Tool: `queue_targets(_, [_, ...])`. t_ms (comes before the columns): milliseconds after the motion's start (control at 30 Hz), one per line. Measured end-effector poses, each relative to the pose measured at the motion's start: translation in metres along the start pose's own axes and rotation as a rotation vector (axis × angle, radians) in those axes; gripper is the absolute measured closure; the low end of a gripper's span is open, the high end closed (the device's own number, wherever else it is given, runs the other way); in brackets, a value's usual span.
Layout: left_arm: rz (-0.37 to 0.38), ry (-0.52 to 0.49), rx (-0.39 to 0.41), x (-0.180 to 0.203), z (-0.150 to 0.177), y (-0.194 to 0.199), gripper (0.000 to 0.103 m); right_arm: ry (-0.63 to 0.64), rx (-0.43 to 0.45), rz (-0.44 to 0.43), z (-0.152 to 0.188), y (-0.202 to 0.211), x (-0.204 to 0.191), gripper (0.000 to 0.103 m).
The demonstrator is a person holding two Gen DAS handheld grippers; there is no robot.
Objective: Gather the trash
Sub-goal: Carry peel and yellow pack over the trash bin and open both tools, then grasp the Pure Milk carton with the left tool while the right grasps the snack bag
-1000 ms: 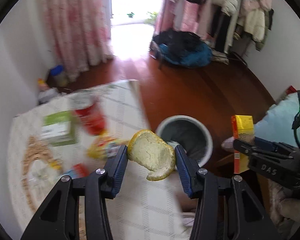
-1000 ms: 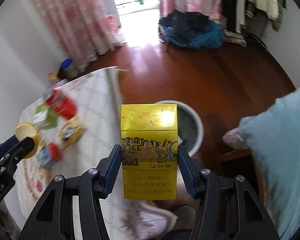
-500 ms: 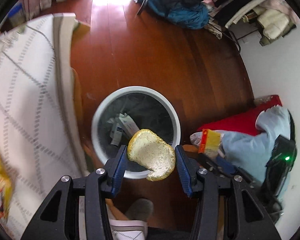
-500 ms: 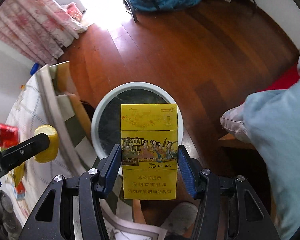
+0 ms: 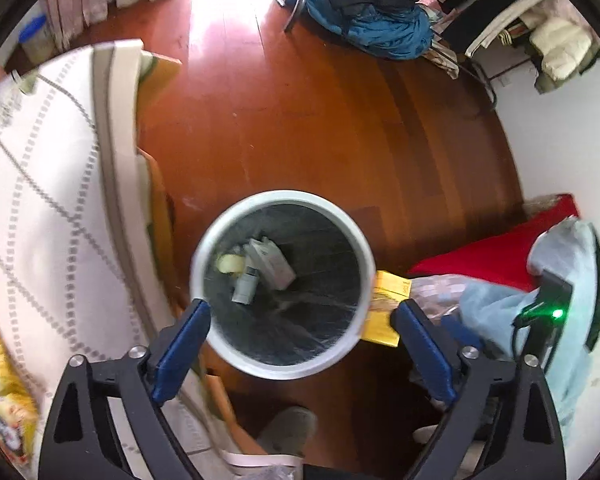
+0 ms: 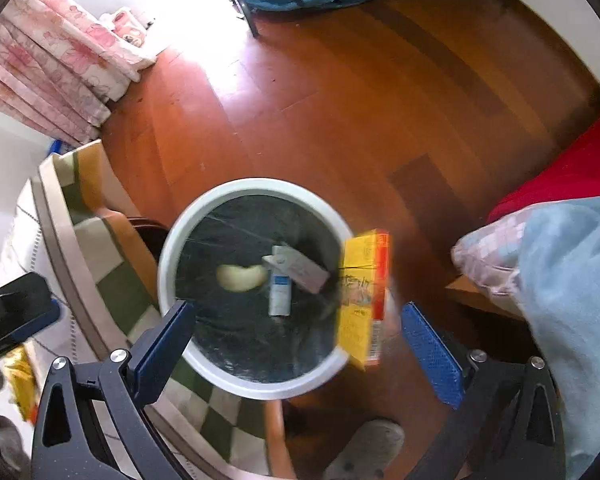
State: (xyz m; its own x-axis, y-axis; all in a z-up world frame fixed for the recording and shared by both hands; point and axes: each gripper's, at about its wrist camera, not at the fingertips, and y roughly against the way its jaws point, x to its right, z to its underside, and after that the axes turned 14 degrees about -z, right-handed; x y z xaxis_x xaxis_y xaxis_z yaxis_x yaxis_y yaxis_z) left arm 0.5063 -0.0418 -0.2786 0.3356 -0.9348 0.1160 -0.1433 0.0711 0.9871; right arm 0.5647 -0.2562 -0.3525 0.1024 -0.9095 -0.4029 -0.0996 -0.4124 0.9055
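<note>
Yellow cardboard marks the cigarette pack (image 5: 386,308), which in the left wrist view shows only as a corner at the right rim of the trash bin (image 5: 204,248), low centre of the frame. The left gripper (image 5: 300,340) hangs over the bin with its jaws opening wide and nothing between them. A pale citrus peel (image 5: 229,264) lies on the black liner at the upper left of the bin's inside, beside a white carton (image 5: 272,262) and a small tube (image 5: 244,286). By its look the peel is light, soft and a bit springy.

From the right wrist view, the same pack (image 6: 362,292) is blurred and tilted, loose in the air over the bin's right rim (image 6: 168,248), clear of both blue pads (image 6: 432,356). The right gripper (image 6: 296,344) has its jaws opening to full spread and grips nothing. I judge the pack light, stiff and smooth-faced, easiest taken across its two broad faces; it may land inside or clip the rim. The peel (image 6: 240,277) sits left of centre in the bin. At the left edge, the other gripper's finger shows above the chequered tablecloth (image 6: 112,248).
</note>
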Motion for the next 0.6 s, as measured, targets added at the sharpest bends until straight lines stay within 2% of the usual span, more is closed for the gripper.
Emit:
queue_targets(333, [-0.231, -0.082, 0.151, -0.004, 0.043, 0.046, 0.007, 0.088, 0.039, 0.094, 0.034, 0.042, -0.031, 0.000])
queue_targets(600, [-0.320, -0.086, 0.254, -0.015, 0.081, 0.091, 0.007, 0.144, 0.100, 0.113, 0.073, 0.094, -0.063, 0.000])
